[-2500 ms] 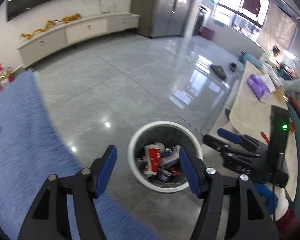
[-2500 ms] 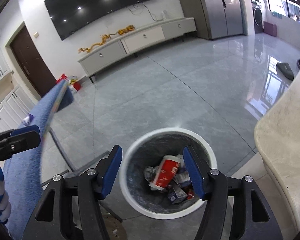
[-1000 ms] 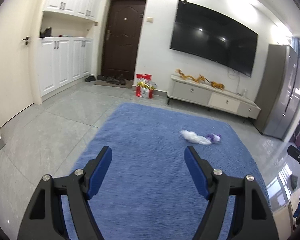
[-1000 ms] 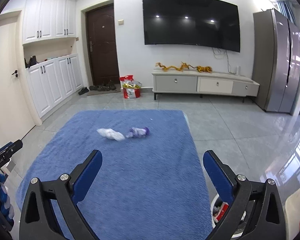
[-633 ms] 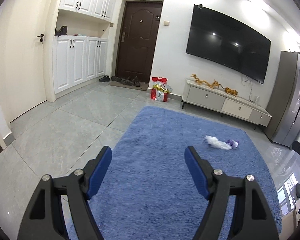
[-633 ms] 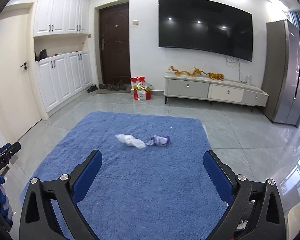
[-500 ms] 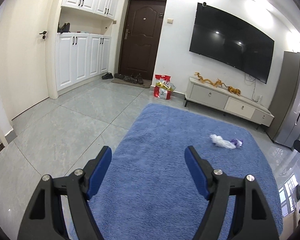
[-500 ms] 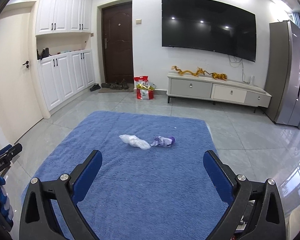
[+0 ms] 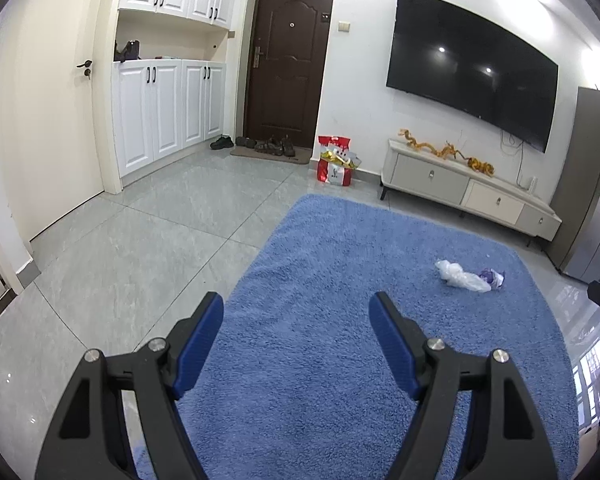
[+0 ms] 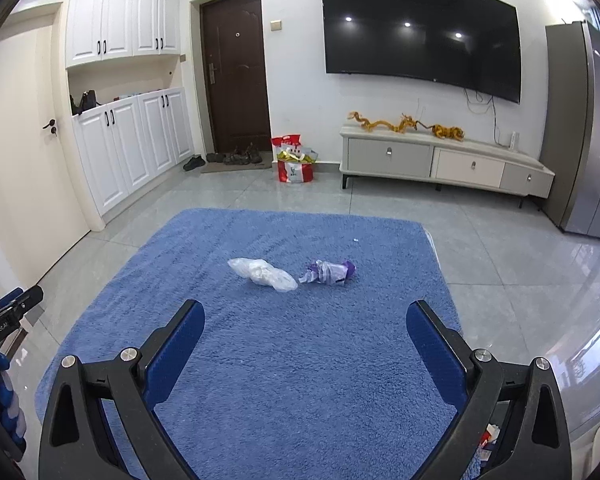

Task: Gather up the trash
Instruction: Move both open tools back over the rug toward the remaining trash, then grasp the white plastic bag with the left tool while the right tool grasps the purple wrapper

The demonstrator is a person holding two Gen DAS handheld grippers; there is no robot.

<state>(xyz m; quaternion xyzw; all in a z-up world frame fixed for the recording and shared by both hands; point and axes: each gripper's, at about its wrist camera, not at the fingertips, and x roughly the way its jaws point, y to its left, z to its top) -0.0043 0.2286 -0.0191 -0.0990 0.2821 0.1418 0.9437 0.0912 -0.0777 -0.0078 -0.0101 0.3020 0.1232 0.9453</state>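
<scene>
My right tool and left tool are both spread wide and empty, above a blue-covered desk. Well ahead of the right tool, toward the desk's far edge, lie a crumpled clear plastic bag and, just beside it, a purple wrapper. Beyond are grey floor tiles, a wall television and a dark door.

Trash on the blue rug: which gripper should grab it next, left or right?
Probably the right gripper. The clear plastic bag and purple wrapper lie almost straight ahead between its open fingers. From the left gripper, also open and empty, they sit far off to the side.
</scene>
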